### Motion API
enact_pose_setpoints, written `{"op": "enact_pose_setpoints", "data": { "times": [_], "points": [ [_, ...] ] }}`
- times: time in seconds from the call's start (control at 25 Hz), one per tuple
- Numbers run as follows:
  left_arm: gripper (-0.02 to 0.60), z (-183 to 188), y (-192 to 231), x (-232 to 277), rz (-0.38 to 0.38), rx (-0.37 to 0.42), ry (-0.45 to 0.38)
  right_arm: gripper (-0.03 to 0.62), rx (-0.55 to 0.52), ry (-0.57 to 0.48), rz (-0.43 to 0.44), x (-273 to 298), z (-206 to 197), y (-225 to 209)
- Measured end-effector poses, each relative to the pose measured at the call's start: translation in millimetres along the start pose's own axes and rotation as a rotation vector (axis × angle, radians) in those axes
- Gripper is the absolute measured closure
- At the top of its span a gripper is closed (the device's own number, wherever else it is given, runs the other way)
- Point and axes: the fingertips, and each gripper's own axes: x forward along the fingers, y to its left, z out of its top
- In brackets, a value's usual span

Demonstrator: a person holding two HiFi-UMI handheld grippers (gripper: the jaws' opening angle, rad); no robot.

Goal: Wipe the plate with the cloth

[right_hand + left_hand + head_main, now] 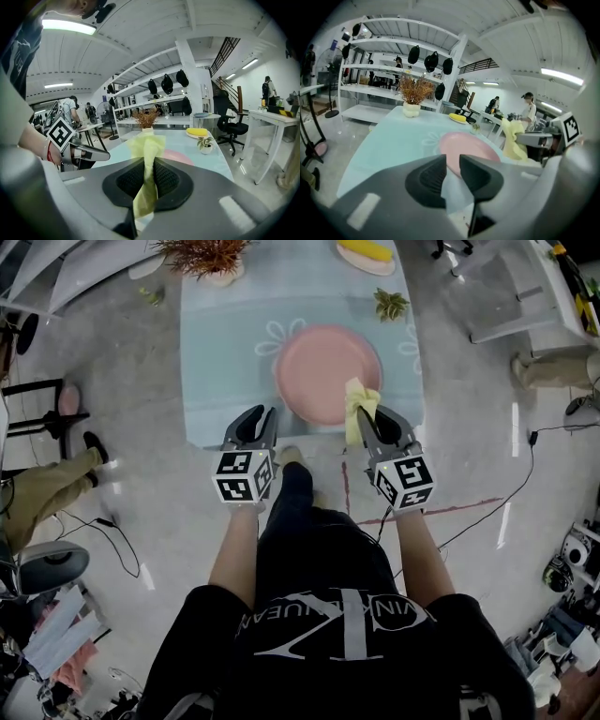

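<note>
A round pink plate [327,374] lies on the pale blue tablecloth [225,343], close to the table's near edge. My right gripper [367,414] hovers at the plate's near right rim, shut on a yellow cloth [360,405] that sticks up between its jaws. In the right gripper view the cloth [146,145] fills the gap of the right gripper [149,161], with the plate [180,157] behind it. My left gripper [265,414] hangs at the table's near edge, left of the plate. Its jaws stand almost together with nothing between them, as the left gripper [453,160] shows before the plate [471,146].
At the table's far end stand a vase of dried grass [203,257], a small potted plant [390,304] and a dish with a yellow object [366,253]. White desks [525,287] stand at the right. A cable [487,512] runs over the floor; a seated person's leg [47,486] is at the left.
</note>
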Motion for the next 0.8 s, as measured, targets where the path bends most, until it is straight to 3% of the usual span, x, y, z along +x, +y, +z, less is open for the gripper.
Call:
{"op": "enact_pose_setpoints", "data": {
  "times": [0.36, 0.6, 0.8],
  "points": [
    [0.581, -12, 2, 48, -0.066, -0.102, 0.097, 0.553, -0.048, 0.037, 0.03, 41, -3, -4],
    [0.581, -13, 14, 71, -0.016, -0.234, 0.087, 0.553, -0.059, 0.076, 0.089, 67, -15, -8],
    [0.581, -20, 17, 77, 0.022, -0.3, 0.119, 0.553, -0.078, 0.11, 0.148, 87, -18, -9]
  ]
}}
